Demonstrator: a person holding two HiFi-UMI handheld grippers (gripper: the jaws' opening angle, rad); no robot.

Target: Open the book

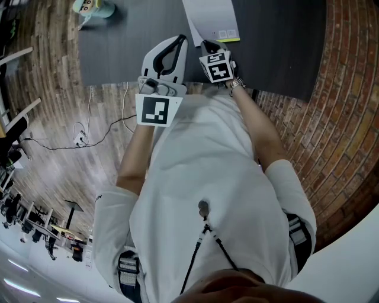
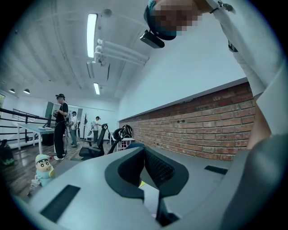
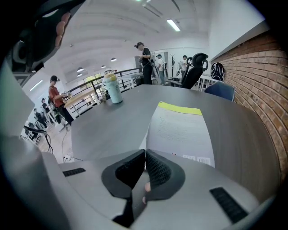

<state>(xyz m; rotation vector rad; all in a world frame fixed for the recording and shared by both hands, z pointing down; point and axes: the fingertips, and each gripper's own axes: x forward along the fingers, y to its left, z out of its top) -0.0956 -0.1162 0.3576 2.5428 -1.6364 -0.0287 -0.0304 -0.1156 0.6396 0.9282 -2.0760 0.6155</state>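
Book (image 3: 180, 130), near edge hidden by right claw (image 3: 145, 155) pinching it, left claw (image 2: 144, 150) closed, empty

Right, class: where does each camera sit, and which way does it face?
Head view: on the head, facing steeply down; shirt, left claw, right claw, book, table.
Left gripper view: on the left claw, facing level toward a brick wall; sleeve above.
Right gripper view: on the right claw, tilted down at the book it pinches; fingers behind.
Shared: head and right gripper views show the book.
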